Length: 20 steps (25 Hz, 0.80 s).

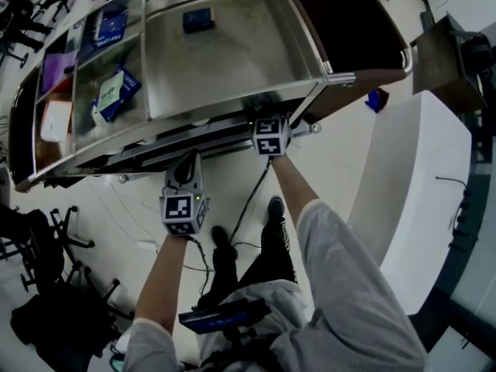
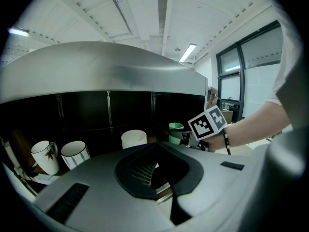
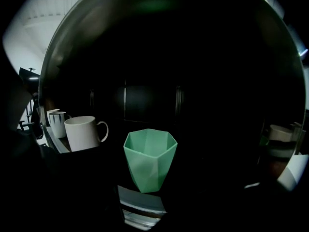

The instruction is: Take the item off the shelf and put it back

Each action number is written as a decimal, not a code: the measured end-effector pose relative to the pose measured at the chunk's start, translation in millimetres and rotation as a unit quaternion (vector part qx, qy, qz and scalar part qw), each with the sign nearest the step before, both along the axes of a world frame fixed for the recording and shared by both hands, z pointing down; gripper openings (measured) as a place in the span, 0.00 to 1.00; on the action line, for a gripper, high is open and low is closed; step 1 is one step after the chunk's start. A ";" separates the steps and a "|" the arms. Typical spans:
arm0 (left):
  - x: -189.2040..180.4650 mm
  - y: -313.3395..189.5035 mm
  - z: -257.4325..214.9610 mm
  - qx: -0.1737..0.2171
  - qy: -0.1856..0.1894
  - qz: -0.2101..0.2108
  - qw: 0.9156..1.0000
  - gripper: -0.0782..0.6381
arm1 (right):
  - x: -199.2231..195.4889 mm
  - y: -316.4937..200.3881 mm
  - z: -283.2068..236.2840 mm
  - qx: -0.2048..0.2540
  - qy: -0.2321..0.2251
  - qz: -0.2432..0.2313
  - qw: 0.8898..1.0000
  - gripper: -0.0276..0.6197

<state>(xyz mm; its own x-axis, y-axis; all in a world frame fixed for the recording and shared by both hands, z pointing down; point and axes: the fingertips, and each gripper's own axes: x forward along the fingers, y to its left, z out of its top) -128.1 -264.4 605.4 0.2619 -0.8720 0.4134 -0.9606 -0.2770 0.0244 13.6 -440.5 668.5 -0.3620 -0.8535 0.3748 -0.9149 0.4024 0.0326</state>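
The steel shelf (image 1: 256, 53) bears a small dark box (image 1: 198, 20) on top, blue packets (image 1: 116, 93) at its eight o'clock. Lower down stands a green cup (image 3: 149, 159), a white mug (image 3: 84, 133) at its ten o'clock.

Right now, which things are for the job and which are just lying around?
For the job: green cup, shelf rack.
Just lying about: white mug, striped mug, small dark box on top.

cup (image 3: 149, 159) on shelf (image 3: 140, 200), mug (image 3: 84, 133) to its left, another mug (image 3: 57, 123) farther left behind it
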 end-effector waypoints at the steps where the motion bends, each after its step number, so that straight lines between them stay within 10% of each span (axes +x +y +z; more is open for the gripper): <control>1: -0.1 -0.6 0.4 -0.001 0.000 -0.001 1.000 0.12 | 0.2 -0.6 -1.0 0.003 -0.001 0.000 1.000 0.55; 20: -18.7 28.2 -23.5 0.006 0.006 -0.014 1.000 0.12 | 9.0 67.4 -27.6 -0.018 -0.007 0.030 0.999 0.61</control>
